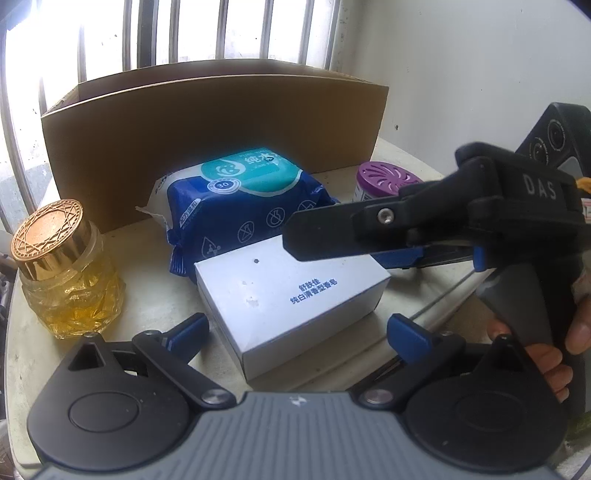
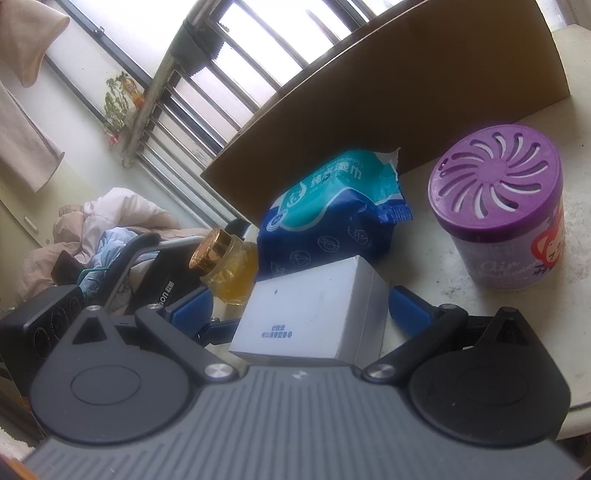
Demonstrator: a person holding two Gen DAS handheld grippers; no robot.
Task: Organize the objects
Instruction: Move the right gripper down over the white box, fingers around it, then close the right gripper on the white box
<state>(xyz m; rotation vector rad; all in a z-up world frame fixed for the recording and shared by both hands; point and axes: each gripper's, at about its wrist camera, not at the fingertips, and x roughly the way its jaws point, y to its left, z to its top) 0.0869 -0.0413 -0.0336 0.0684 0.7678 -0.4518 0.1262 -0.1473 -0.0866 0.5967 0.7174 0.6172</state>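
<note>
Nearest the left wrist camera is the left gripper [image 1: 299, 332], its blue-padded fingers spread wide and released, with the near end of a white soap box [image 1: 291, 295] lying between them; the pads appear clear of the box sides. The box lies flat on a pale table [image 1: 369, 343], blue print on its top face.

Going left to right across that view: a glass jar [image 1: 70, 273] of amber liquid with a gold patterned cap stands upright at the table's left edge, apart from the box. Next comes a blue and teal pack of wet wipes [image 1: 240, 203], just behind the soap box and seemingly touching its far edge. Behind both stands a brown cardboard box [image 1: 207, 122], open at the top, in front of a barred window [image 1: 207, 29]. Further right, a purple-lidded air freshener [image 1: 384, 181] is half hidden by the right gripper [image 1: 295, 240], which reaches in from the right, held in a person's hand [image 1: 535, 354].

From the right wrist view, the right gripper [image 2: 299, 306] also stands wide open, its fingers either side of the soap box [image 2: 317, 306]; whether they touch it is hard to tell. The jar [image 2: 229, 266] sits left, the wipes [image 2: 332, 214] behind, and the air freshener [image 2: 506, 210] stands upright, well apart on the right.
</note>
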